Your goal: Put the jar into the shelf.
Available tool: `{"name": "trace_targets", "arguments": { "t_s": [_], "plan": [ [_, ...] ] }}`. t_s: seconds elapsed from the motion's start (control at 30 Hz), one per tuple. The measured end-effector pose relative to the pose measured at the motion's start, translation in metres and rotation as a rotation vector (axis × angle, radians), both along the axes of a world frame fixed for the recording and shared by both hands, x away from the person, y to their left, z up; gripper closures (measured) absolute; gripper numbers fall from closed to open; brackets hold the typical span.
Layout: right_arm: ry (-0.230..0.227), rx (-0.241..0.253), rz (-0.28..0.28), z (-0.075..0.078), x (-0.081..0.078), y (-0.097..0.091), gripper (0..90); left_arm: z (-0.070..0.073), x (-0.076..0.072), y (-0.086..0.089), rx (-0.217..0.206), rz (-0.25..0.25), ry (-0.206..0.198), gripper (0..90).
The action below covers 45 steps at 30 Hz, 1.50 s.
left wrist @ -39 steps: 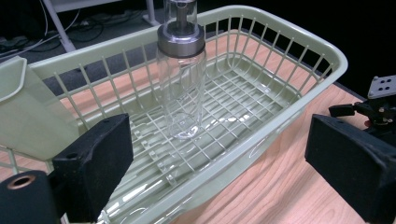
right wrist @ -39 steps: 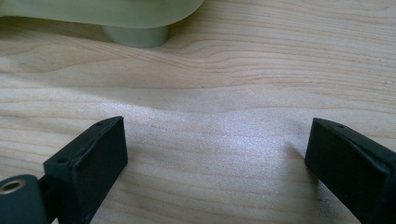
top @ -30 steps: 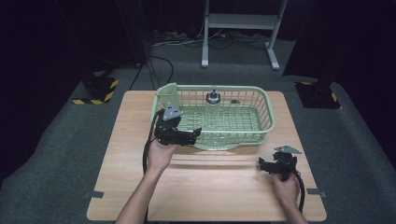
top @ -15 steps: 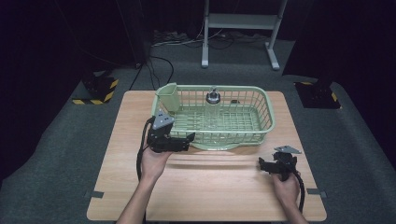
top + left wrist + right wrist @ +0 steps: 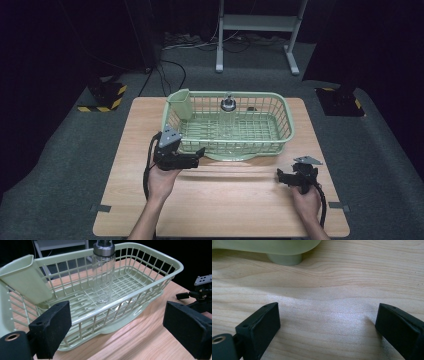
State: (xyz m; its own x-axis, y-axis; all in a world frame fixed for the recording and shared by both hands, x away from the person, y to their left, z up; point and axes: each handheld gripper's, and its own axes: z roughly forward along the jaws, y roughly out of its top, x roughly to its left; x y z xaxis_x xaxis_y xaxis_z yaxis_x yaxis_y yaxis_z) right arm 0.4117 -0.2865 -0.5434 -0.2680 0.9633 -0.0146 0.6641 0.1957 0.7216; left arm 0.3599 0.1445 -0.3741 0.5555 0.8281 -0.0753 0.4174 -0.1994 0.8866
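- A wooden table [image 5: 235,200], light grain, stands on grey carpet [image 5: 60,175].
- 1 green basket [image 5: 260,142] sits on the table's far half, on a rounded base.
- Dark tape tabs [image 5: 100,208] mark the table's near corners at left and right.
- The near half of the tabletop is bare wood in the right gripper view [image 5: 324,302].

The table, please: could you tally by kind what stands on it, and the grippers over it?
Basket: 1
Bottle: 1
Grippers: 2, left gripper and right gripper, both open
Total: 4
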Motion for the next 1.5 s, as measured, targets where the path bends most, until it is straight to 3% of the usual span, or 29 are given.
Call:
{"name": "trace_targets", "arguments": {
  "t_s": [1.5],
  "plan": [
    [-0.001,0.0,-0.001,0.0,0.0,0.0,5.8,-0.058,0.001,0.001,-0.005,0.046,0.067,9.1]
  ]
}}
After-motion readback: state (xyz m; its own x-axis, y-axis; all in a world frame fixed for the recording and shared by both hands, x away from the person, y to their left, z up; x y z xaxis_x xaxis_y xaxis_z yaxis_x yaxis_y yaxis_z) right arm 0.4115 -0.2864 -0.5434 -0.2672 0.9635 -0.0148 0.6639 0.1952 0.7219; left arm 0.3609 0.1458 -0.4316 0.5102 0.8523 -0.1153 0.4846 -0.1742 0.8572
